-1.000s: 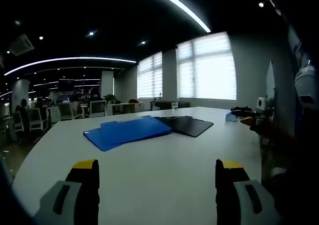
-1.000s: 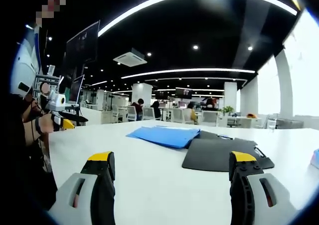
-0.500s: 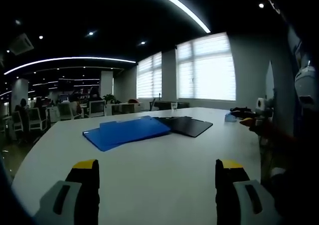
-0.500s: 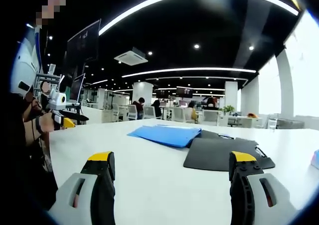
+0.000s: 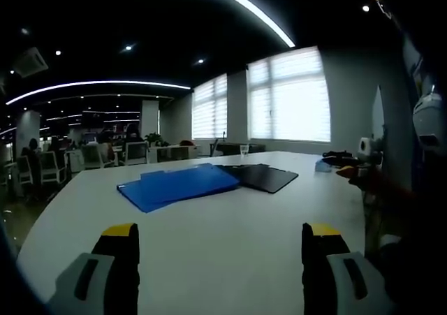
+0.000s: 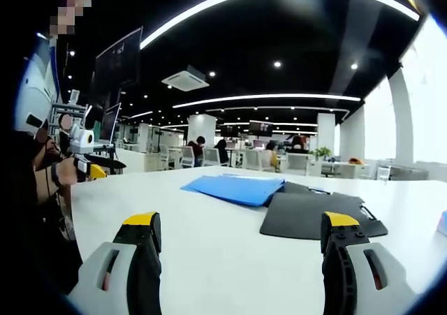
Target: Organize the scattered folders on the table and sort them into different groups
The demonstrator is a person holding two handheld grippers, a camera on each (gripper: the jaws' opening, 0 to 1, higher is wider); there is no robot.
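Blue folders (image 5: 178, 184) lie overlapping on the white table (image 5: 230, 238), with black folders (image 5: 260, 175) touching their right side. In the right gripper view the blue folders (image 6: 234, 188) lie left of the black folders (image 6: 318, 216). My left gripper (image 5: 218, 239) is open, held low over the near table, well short of the folders. My right gripper (image 6: 241, 232) is open too, with nothing between its jaws. The left gripper (image 6: 89, 163) appears at the left of the right gripper view, in a hand. The right gripper (image 5: 349, 165) shows at the right of the left gripper view.
A small light-blue object (image 5: 323, 164) sits on the table near the right gripper, and its edge (image 6: 441, 222) shows in the right gripper view. A glass (image 5: 244, 148) stands at the far table edge. Desks, chairs and seated people (image 6: 269, 161) are beyond.
The right gripper view has drifted slightly, so the folders sit a little further right in it. The left gripper view and both jaws are unchanged.
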